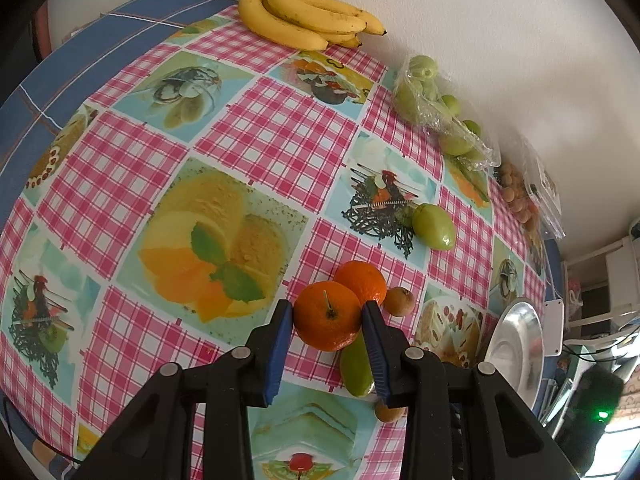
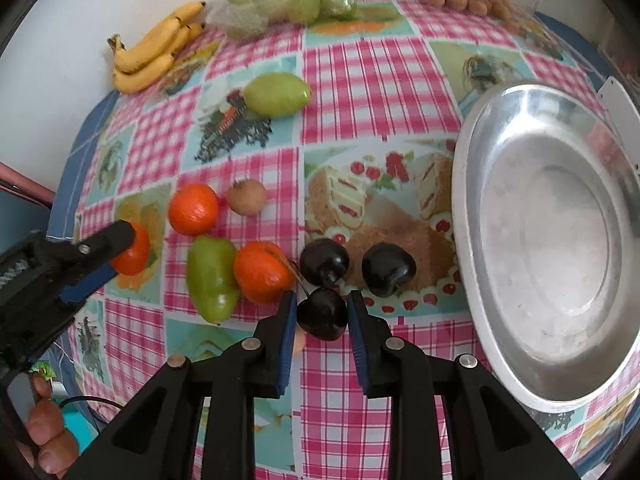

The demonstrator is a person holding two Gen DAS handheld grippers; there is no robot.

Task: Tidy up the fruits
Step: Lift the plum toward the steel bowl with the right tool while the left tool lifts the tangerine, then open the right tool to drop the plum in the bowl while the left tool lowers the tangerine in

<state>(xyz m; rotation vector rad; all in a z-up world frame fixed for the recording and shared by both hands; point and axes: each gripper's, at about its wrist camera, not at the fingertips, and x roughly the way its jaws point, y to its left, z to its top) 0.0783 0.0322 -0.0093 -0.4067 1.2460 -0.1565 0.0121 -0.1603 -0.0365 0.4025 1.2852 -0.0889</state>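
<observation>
Pads of the right gripper (image 2: pixel 322 312) clamp a dark plum (image 2: pixel 322 314) from both sides, just above the checked tablecloth (image 2: pixel 360 80). Outward to its right, near and unobstructed, lies the steel bowl (image 2: pixel 472 240), empty; the next carry probably runs that way. Two more plums (image 2: pixel 323 261) sit just beyond the fingertips, between claw and cake print. The left gripper (image 1: pixel 328 316) is closed on a mandarin (image 1: pixel 328 314), with a second mandarin (image 1: pixel 362 278) touching behind it and a green fruit (image 1: pixel 354 368) underneath. From that gripper the bowl (image 1: pixel 516 344) stands well off, so the right hand is nearer.
</observation>
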